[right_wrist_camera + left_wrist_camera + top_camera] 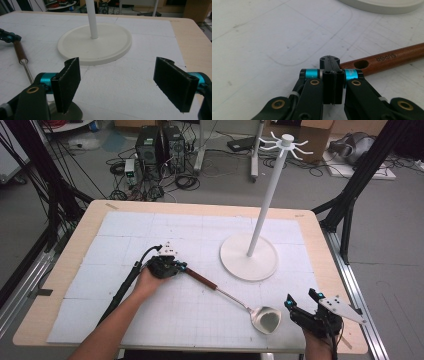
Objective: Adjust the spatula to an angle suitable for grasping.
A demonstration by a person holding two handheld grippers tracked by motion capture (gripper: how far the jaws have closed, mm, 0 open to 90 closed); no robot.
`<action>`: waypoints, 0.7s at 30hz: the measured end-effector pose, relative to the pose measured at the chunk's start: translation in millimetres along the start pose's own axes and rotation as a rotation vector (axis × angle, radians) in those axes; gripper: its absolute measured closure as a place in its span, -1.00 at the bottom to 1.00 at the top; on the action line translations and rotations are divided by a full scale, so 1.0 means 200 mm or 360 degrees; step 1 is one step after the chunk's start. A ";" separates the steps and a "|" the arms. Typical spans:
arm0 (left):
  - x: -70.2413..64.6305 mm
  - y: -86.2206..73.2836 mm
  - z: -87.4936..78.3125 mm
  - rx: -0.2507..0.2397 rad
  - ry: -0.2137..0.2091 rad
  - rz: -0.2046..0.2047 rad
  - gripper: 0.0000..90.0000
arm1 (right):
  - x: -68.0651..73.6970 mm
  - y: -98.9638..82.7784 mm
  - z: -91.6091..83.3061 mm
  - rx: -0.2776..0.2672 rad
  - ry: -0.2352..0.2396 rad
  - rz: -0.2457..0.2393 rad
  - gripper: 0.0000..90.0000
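Left tool [181, 266]: jaws are pressed together, empty, tips set just beside the hanging-hole end of the ladle's handle.
Right tool [117, 85]: jaws are spread wide, nothing is held; it is kept at the bench's near right corner.
Ladle [227, 295]: laid flat on the white mat [130, 235], wooden handle towards the bench's middle, steel bowl near the near edge.
Rack [248, 261]: stood upright, right of centre.

Left gripper [176, 265] closed, right gripper [301, 301] agape
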State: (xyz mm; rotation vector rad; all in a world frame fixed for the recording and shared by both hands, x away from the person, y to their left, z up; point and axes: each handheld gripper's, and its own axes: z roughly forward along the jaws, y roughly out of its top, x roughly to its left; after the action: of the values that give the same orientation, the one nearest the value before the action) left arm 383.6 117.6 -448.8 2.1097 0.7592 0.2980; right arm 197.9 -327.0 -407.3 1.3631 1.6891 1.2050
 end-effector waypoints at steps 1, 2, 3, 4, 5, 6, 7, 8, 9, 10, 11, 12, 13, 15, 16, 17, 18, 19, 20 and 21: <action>-0.01 0.00 0.00 -0.0006 -0.0001 0.0009 0.99 | 0.00 0.00 0.00 0.0002 0.0001 0.0005 -0.53; -0.02 0.00 0.01 -0.0005 -0.0005 0.0013 0.99 | 0.00 0.00 0.00 -0.0001 -0.0001 0.0001 -0.53; -0.02 0.00 0.00 0.0003 -0.0006 0.0019 0.99 | 0.00 0.00 0.00 0.0001 -0.0002 0.0005 -0.53; -0.03 0.00 0.01 0.0004 -0.0012 0.0008 0.99 | 0.00 0.00 0.00 0.0000 -0.0001 0.0007 -0.53; -0.04 0.00 0.01 0.0005 -0.0023 0.0005 0.99 | 0.00 0.00 0.00 -0.0002 -0.0002 0.0004 -0.53; -0.05 0.01 0.01 0.0013 -0.0028 0.0010 0.99 | 0.00 0.00 0.00 -0.0001 -0.0003 0.0006 -0.53; -0.06 0.01 0.01 0.0016 -0.0035 0.0017 0.99 | 0.00 0.00 0.00 -0.0002 -0.0003 0.0010 -0.53; -0.07 0.01 0.01 0.0010 -0.0042 0.0017 0.99 | 0.00 0.00 0.00 -0.0004 -0.0002 0.0004 -0.53; -0.08 0.01 0.01 0.0016 -0.0049 0.0029 0.99 | 0.00 0.00 0.00 0.0003 -0.0001 0.0008 -0.53; -0.10 0.01 0.02 0.0015 -0.0060 0.0033 0.99 | 0.00 0.00 0.00 0.0003 -0.0001 0.0008 -0.53; -0.11 0.01 0.02 0.0017 -0.0066 0.0040 0.99 | 0.00 0.00 0.00 0.0000 0.0000 0.0004 -0.53; -0.13 0.01 0.03 0.0020 -0.0073 0.0049 0.99 | 0.00 0.00 0.00 0.0000 0.0001 0.0003 -0.53; -0.15 0.02 0.03 0.0023 -0.0080 0.0066 0.99 | 0.00 0.00 0.00 -0.0001 0.0001 0.0008 -0.53; -0.18 0.02 0.03 0.0027 -0.0075 0.0085 0.99 | 0.00 0.00 0.00 0.0001 0.0004 0.0007 -0.53; -0.18 0.03 0.03 0.0028 -0.0053 0.0079 0.96 | 0.00 0.00 0.00 0.0002 0.0004 0.0005 -0.53; -0.18 0.03 0.03 0.0028 -0.0053 0.0079 0.86 | 0.00 0.00 0.00 -0.0001 0.0007 0.0000 -0.53; -0.17 0.03 0.00 -0.0005 0.0004 -0.0023 0.74 | 0.00 0.00 0.00 -0.0006 0.0014 0.0002 -0.53; -0.15 0.03 -0.02 -0.0055 0.0038 -0.0078 0.67 | 0.00 0.00 0.00 -0.0005 0.0013 -0.0003 -0.54; -0.14 0.03 -0.05 -0.0087 0.0064 -0.0117 0.57 | 0.00 0.00 -0.01 -0.0009 0.0018 0.0005 -0.54; -0.13 0.03 -0.09 -0.0135 0.0086 -0.0140 0.46 | 0.00 0.00 0.00 -0.0009 0.0025 -0.0006 -0.54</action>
State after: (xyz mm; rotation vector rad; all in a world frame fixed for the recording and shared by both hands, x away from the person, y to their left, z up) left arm 357.9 109.8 -431.4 1.9893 0.8539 0.3349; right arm 197.1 -327.8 -407.7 1.3497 1.6972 1.2206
